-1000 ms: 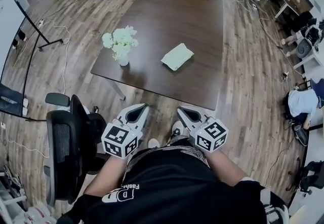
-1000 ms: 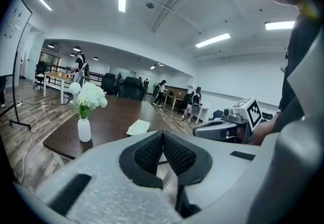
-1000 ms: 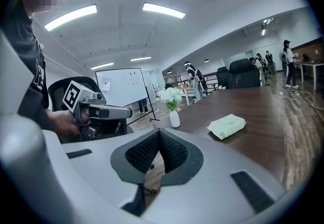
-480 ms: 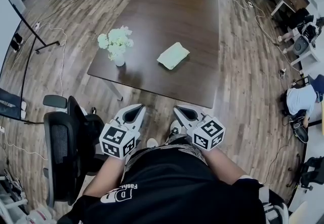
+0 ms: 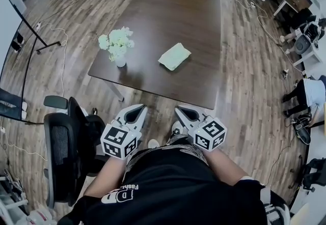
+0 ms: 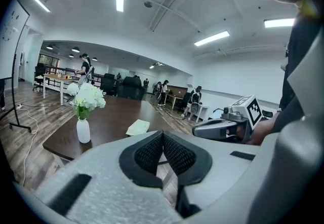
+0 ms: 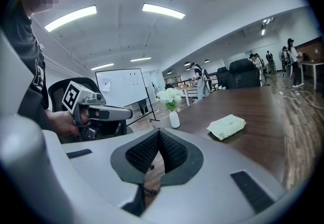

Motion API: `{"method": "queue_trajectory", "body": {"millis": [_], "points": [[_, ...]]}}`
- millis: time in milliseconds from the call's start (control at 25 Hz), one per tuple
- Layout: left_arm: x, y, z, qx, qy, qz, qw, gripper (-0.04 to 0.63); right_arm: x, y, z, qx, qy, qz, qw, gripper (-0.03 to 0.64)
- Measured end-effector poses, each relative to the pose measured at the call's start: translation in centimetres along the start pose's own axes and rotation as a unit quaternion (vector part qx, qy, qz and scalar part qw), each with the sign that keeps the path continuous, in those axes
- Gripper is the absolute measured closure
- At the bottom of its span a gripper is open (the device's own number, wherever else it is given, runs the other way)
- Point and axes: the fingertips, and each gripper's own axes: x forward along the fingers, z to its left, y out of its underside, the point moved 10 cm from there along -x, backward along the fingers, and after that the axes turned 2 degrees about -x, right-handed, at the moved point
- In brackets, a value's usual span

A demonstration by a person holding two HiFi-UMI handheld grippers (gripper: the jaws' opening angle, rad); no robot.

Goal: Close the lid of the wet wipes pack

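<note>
Left gripper (image 5: 138, 110), right gripper (image 5: 182, 112): both pressed together, empty, unmoved. Wipes pack (image 5: 174, 56) unchanged on table (image 5: 168, 10). Person (image 5: 311, 91) shifts rightward.

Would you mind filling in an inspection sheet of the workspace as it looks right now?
Surface: dark wooden table, mostly bare.
Job's things: pale green wet wipes pack lying flat on the table; lid state too small to tell.
Clutter: vase of white flowers standing upright to the left of the pack, apart from it.
Grippers: left gripper and right gripper both have jaws together with nothing between them, held side by side short of the table's near edge.
Cables: white cable trailing over the floor left of the table.
Surroundings: black office chair at the person's left; wood-plank floor; other desks and people at the room's edges.
</note>
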Motion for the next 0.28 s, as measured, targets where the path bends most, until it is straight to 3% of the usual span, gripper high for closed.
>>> {"method": "queue_trajectory", "body": {"millis": [280], "points": [[0.17, -0.23, 0.17, 0.000, -0.001, 0.000, 1.0000, 0.577, 0.16, -0.21, -0.18, 0.000, 0.000, 0.001, 1.000, 0.612]]}}
